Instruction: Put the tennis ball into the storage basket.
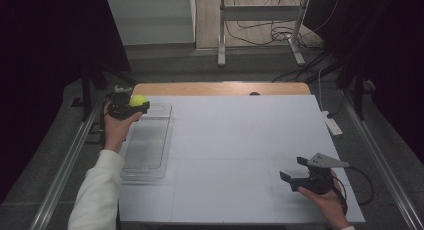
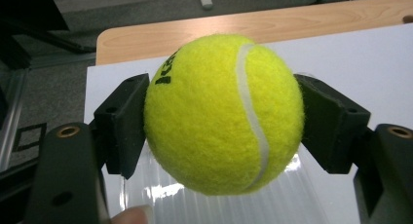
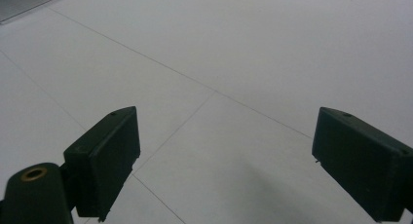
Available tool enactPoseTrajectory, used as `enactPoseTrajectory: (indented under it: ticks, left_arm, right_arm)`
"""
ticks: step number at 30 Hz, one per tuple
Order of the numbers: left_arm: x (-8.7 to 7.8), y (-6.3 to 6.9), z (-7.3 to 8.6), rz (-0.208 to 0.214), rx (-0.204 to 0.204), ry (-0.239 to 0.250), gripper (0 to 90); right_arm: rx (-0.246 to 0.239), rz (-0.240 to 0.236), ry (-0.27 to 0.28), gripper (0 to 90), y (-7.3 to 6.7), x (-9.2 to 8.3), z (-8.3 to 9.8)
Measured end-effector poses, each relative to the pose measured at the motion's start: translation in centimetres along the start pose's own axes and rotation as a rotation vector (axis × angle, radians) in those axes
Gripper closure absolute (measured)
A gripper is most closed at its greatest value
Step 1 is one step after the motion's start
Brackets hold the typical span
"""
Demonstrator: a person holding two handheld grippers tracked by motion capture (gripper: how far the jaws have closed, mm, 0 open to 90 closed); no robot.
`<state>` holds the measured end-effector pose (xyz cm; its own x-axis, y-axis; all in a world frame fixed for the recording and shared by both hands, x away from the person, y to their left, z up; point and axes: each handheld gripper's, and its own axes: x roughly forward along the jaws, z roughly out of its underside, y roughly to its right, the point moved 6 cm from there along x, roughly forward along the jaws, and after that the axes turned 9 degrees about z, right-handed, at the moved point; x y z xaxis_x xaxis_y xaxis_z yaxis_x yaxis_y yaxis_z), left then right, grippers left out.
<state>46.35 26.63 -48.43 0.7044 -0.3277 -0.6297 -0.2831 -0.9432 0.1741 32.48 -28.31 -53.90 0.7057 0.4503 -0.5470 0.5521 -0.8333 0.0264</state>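
One ball (image 2: 224, 112), yellow-green felt with a white seam, is sitting clamped between the two pads of the left gripper (image 1: 131, 106); in the high view it is showing at upper left of the frame, over the far end of the clear tray (image 1: 150, 160). The pads are pressing on the ball's flanks at about mid-height, so the grip is looking centred.

Risks, as judged:
- Ball is round and springy; if the jaws are loosened while it is hanging this high over the tray, it is likely bouncing off the ribbed plastic and rolling onto the white sheet (image 1: 240, 140) or off the table's edge.
- Tray is light and thin-walled; a hard drop or a nudge from the gripper body could be shifting it.
- Ball is hanging near the tray's far rim, so a release here may be missing the tray.

Right gripper (image 1: 295, 176), lower right of the frame, is resting with jaws standing wide apart, nothing between them, over bare sheet.

Count: one ball, one tray, two grippers, one sheet, one table (image 1: 200, 88).
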Motion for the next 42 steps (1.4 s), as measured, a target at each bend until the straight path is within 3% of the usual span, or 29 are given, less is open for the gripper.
enactPoseTrajectory:
  ticks: [42]
  left_arm:
    - [2.5, -1.3, 1.2, -0.044, -0.021, -0.103, 26.8]
  right_arm:
    - [0.001, 0.002, -0.007, 10.9, 0.0, 0.1, 0.1]
